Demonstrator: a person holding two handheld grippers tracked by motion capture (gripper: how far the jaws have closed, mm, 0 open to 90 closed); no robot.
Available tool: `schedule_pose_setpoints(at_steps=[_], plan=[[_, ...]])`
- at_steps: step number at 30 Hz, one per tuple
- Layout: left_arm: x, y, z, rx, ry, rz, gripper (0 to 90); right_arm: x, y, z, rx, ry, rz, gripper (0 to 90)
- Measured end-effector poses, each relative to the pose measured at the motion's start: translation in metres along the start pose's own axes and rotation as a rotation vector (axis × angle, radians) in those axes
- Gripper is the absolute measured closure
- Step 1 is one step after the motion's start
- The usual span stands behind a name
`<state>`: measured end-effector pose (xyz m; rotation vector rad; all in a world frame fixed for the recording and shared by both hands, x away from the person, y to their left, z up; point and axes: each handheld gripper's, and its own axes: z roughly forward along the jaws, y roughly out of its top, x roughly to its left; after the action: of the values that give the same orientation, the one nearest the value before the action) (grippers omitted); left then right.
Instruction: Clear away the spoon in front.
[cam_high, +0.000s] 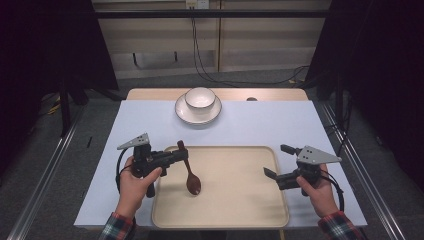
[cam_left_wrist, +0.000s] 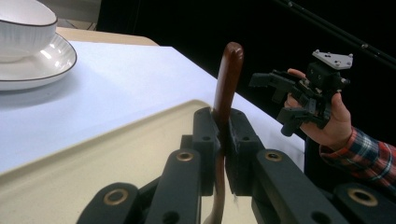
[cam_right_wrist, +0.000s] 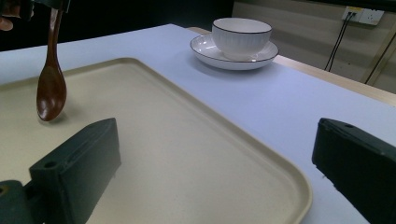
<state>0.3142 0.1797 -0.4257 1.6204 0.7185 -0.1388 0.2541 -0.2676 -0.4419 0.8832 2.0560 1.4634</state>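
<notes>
Over the left edge of the beige plastic tray (cam_high: 235, 200): left gripper (cam_high: 181, 154) clenched on the dark brown wooden spoon (cam_high: 191, 177); right gripper (cam_high: 276, 161) beside the right edge, jaws spread, nothing between.

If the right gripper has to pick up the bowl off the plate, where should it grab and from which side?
Grip the bowl at its rim, probably from above: one jaw inside, one outside the near wall. It stands upright in the plate, whose raised edge rings its base, so a low side grasp would likely hit the plate. The right gripper is open and holds nothing.
</notes>
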Motion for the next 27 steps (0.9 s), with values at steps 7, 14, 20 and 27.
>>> schedule_pose_setpoints(at_steps=[7,14,20,27], plan=[[0.001,-0.004,0.002,0.016,0.003,0.000,83.8,0.000,0.000,0.000,0.001,0.002,-0.003,0.9],[0.000,-0.006,0.004,0.020,-0.002,-0.009,83.8,0.000,0.000,0.000,-0.002,-0.002,-0.003,1.0],[0.000,-0.008,0.007,0.036,-0.006,-0.010,83.1,0.000,0.000,-0.001,0.000,0.001,-0.014,1.0],[0.002,-0.011,0.012,0.061,0.015,0.001,80.4,0.001,0.000,-0.002,0.003,-0.003,-0.013,1.0]])
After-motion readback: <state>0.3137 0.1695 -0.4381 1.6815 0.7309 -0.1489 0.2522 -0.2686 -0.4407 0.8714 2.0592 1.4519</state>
